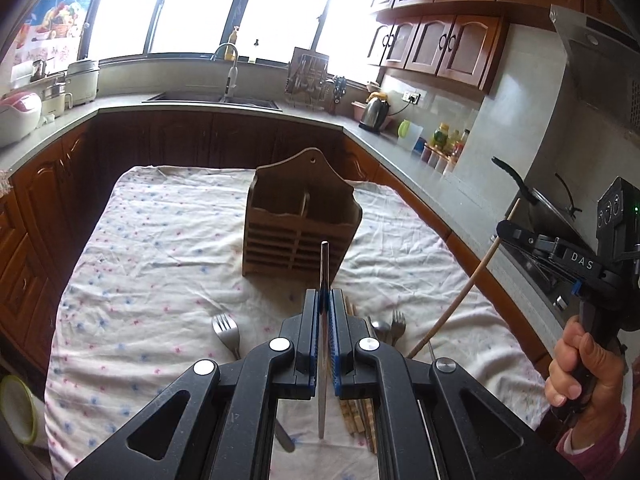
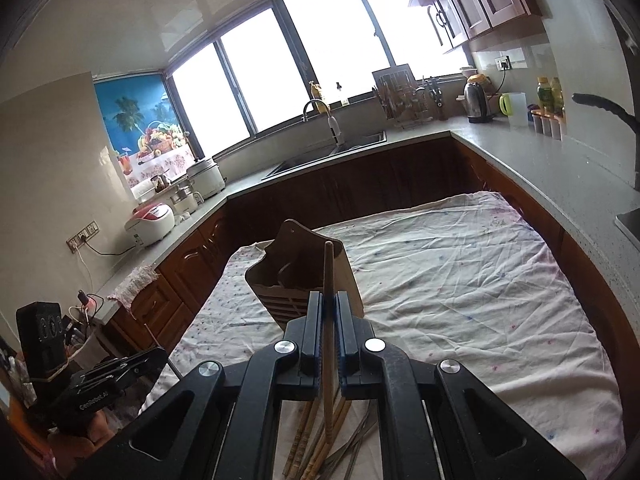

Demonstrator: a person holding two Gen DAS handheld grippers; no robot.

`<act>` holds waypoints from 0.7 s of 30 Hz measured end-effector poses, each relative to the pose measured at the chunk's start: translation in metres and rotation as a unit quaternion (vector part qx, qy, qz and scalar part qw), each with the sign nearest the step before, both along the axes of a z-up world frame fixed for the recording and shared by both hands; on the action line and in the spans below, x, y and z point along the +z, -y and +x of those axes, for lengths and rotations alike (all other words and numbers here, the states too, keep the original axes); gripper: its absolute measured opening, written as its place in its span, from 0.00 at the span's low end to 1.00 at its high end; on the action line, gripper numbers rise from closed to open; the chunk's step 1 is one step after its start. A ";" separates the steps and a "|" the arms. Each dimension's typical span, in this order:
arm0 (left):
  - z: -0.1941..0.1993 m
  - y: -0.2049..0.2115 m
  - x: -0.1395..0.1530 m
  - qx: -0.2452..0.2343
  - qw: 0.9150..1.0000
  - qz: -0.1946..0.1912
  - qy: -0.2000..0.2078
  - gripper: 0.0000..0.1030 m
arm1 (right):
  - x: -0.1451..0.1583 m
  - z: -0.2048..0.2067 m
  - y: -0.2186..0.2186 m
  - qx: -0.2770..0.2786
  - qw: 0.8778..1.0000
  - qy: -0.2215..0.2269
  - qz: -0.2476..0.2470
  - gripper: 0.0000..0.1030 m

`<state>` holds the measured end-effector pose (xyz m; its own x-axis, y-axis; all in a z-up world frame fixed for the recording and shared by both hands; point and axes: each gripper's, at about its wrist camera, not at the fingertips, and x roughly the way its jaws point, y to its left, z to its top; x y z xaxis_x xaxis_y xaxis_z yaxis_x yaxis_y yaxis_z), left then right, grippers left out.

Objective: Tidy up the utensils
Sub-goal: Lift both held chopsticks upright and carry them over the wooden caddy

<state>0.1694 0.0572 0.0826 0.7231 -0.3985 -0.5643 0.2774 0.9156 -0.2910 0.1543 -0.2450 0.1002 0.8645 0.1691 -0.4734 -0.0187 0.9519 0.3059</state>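
Left gripper [image 1: 325, 300] is pinching a thin metal utensil handle [image 1: 324, 264] pointing 12 o'clock at the slatted wooden utensil caddy [image 1: 300, 232]; right gripper [image 2: 329, 304] is clamping a wooden chopstick [image 2: 329, 272] likewise, open floral tablecloth [image 2: 460, 280] at 3 o'clock.

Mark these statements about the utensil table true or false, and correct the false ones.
1. The left tongs are shut on a thin flat metal utensil. True.
2. The right tongs are empty. False: they grip a long wooden chopstick.
3. The slatted wooden utensil holder stands upright on the floral white tablecloth. True.
4. The holder's compartments are packed with forks. False: they look empty.
5. A steel fork lies on the cloth. True.
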 end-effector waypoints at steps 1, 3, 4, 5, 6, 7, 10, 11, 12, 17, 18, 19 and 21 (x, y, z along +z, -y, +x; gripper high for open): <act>0.001 0.000 0.000 0.002 1.000 -0.001 0.002 0.03 | 0.001 0.001 -0.001 0.000 1.000 0.002 0.001 0.05; 0.000 -0.002 0.001 0.005 1.000 -0.003 0.010 0.03 | 0.004 0.003 -0.001 0.002 1.000 0.005 0.001 0.05; 0.003 -0.002 0.003 0.006 1.000 -0.005 0.012 0.03 | 0.005 0.003 -0.002 0.002 1.000 0.007 0.000 0.05; 0.004 -0.003 0.004 0.008 1.000 -0.007 0.014 0.03 | 0.006 0.006 -0.003 0.002 1.000 0.008 0.001 0.05; 0.004 -0.004 0.005 0.010 1.000 -0.008 0.018 0.03 | 0.007 0.007 -0.003 0.003 1.000 0.010 0.002 0.05; 0.007 -0.005 0.006 0.011 1.000 -0.009 0.020 0.03 | 0.009 0.009 -0.004 0.003 1.000 0.012 0.002 0.05; 0.012 -0.009 0.011 0.015 0.999 -0.013 0.029 0.03 | 0.014 0.016 -0.005 0.005 1.000 0.019 0.001 0.05; 0.013 -0.009 0.013 0.017 0.999 -0.013 0.032 0.03 | 0.017 0.019 -0.006 0.006 1.000 0.022 0.001 0.05; 0.016 -0.010 0.015 0.019 0.999 -0.013 0.038 0.03 | 0.018 0.022 -0.006 0.006 1.000 0.025 0.002 0.05; 0.028 -0.015 0.028 0.025 0.998 -0.020 0.062 0.03 | 0.034 0.040 -0.008 0.004 0.999 0.045 0.001 0.05; 0.030 -0.016 0.031 0.026 0.997 -0.020 0.066 0.03 | 0.038 0.044 -0.009 0.004 0.999 0.050 0.002 0.05; 0.034 -0.015 0.033 0.027 0.997 -0.019 0.072 0.03 | 0.043 0.048 -0.009 0.003 0.998 0.055 0.003 0.05; 0.042 -0.016 0.039 0.031 0.996 -0.020 0.086 0.03 | 0.051 0.056 -0.007 0.001 0.998 0.067 0.001 0.05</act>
